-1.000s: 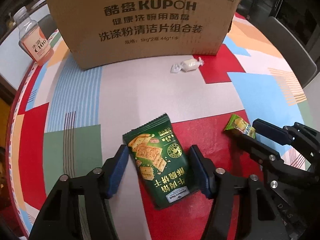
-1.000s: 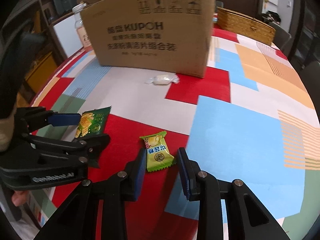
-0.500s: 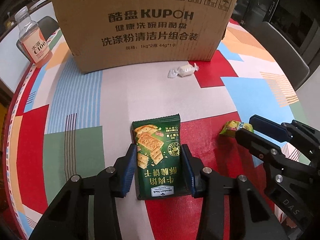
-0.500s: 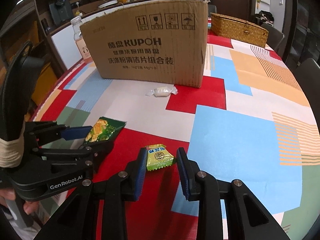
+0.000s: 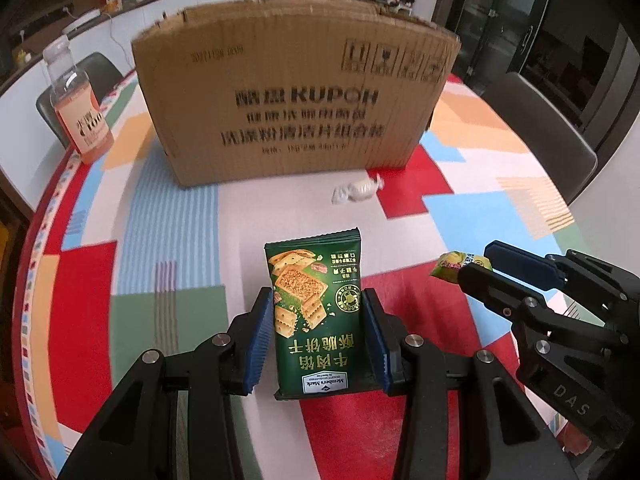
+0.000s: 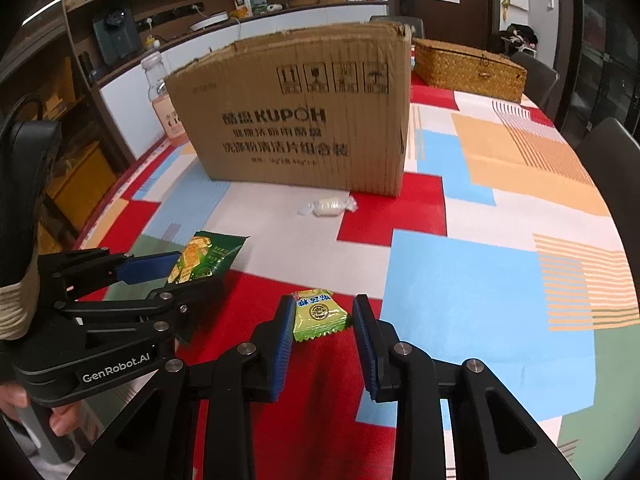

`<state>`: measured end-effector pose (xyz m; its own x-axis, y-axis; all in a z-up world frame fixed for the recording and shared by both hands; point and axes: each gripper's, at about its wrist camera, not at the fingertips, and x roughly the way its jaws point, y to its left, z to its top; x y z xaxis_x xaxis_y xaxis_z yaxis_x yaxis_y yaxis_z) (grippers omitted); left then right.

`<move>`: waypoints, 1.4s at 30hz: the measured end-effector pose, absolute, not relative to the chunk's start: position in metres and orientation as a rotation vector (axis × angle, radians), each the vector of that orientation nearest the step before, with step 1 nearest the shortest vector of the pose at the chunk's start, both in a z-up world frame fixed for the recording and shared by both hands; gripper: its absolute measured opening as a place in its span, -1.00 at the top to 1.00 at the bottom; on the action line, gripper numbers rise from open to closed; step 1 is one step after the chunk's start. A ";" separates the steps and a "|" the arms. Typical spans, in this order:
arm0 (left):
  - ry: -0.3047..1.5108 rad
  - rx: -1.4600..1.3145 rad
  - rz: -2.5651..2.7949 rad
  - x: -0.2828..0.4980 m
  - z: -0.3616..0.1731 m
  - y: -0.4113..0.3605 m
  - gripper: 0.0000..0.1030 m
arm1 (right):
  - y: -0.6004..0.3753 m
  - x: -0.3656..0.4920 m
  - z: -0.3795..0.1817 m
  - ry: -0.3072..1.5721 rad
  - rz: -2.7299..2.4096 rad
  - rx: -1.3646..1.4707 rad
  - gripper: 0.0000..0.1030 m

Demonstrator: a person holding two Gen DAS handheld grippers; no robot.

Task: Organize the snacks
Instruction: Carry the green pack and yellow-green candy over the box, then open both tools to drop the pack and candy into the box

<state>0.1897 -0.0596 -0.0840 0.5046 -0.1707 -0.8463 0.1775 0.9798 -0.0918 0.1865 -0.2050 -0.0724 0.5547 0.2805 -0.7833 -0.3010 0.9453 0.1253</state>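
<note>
Left wrist view: the left gripper pinches a dark green cracker packet between its two blue pads, which press against the packet's long side edges. The packet's long axis runs straight ahead, along the fingers, toward a large brown cardboard box standing farther back on the table. The packet's crimped far end points at the box, and its printed text reads upside down from this camera. The packet appears raised off the patchwork tablecloth, though how high cannot be judged.

A small white wrapped candy lies on the table just in front of the box's right corner. An orange-labelled bottle stands at the left, near the table edge. The print on the box and bottle is smeared by blur.

To the right, the right gripper enters from the side, with only one end of a small yellow-green candy packet peeking out past its fingers.

Right wrist view: the right gripper clamps that candy packet by its two side edges, its long axis lying crosswise between the blue pads. The left gripper sits to the left, its fingers covering most of the cracker packet. A woven basket shows behind the box, partly hidden by it.
</note>
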 end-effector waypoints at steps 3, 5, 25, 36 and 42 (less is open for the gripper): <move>0.981 0.008 -0.213 0.190 -0.071 -0.055 0.17 | -0.203 0.188 -0.061 0.890 0.337 -0.017 0.41; 0.958 -0.001 -0.218 0.192 -0.062 -0.051 0.17 | -0.201 0.189 -0.053 0.870 0.333 -0.013 0.41; 0.699 0.033 -0.226 0.223 0.034 -0.030 0.17 | -0.186 0.227 0.028 0.663 0.302 0.009 0.41; 0.635 0.056 -0.225 0.254 0.066 -0.025 0.17 | -0.182 0.263 0.062 0.598 0.294 0.007 0.41; 0.633 0.064 -0.223 0.278 0.073 -0.025 0.17 | -0.181 0.287 0.068 0.602 0.283 0.009 0.41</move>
<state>0.2785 -0.0252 0.0734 0.7833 -0.1868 -0.5929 0.2256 0.9742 -0.0088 0.2868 -0.1806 0.0676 0.7869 0.2656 -0.5571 -0.2605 0.9612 0.0902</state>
